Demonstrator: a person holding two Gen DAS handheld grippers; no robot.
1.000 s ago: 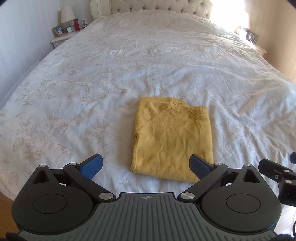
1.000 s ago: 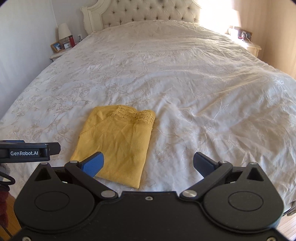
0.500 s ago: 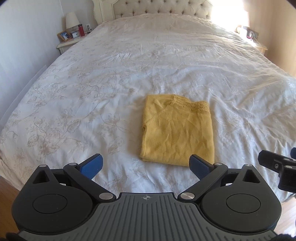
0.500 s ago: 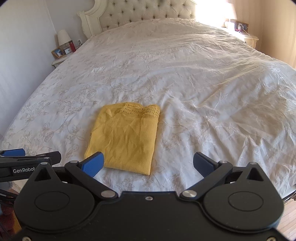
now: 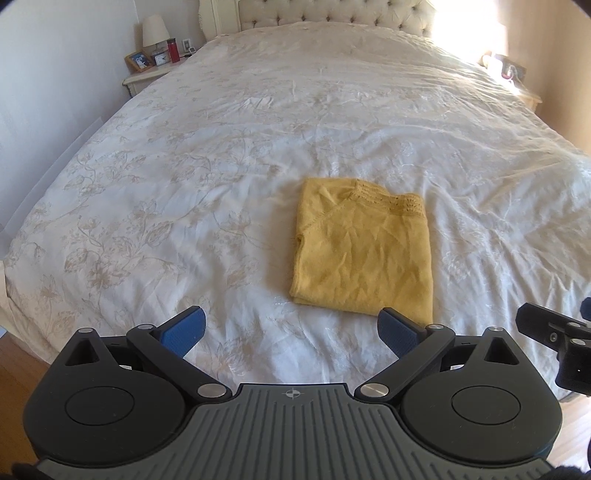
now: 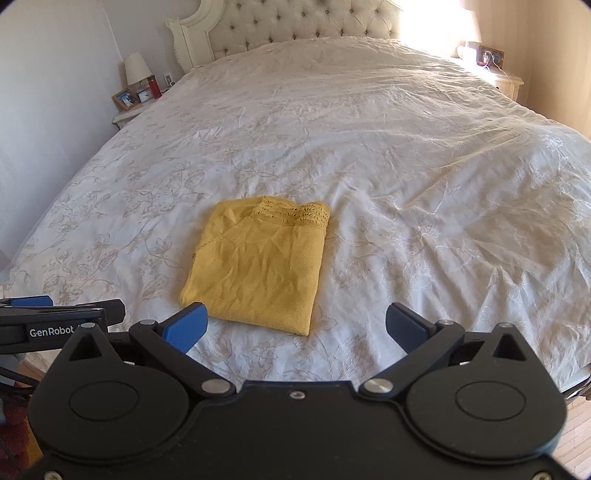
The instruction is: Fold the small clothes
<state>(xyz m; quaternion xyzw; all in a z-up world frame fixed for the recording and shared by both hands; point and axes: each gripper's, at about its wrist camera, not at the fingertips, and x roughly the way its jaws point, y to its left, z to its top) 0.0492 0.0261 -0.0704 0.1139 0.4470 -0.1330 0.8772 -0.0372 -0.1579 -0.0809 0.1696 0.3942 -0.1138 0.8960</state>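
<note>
While both claws hang above the foot of the bed [image 5: 221, 147], the folded yellow garment [image 5: 364, 251] lies flat on the bedspread ahead of them, untouched. Left claw [image 5: 291, 330]: jaws spread wide, empty; garment sits forward, toward its right finger. Right claw [image 6: 295, 326]: jaws spread wide, empty; garment sits forward, toward its left finger. Lace edge faces the headboard [image 6: 295, 18].

Both wrist cameras are looking from the bed's [image 5: 258, 147] foot toward 12 o'clock. They are sharing the yellow garment [image 5: 364, 251] [image 6: 258, 262], the right view sitting slightly rightward.
</note>
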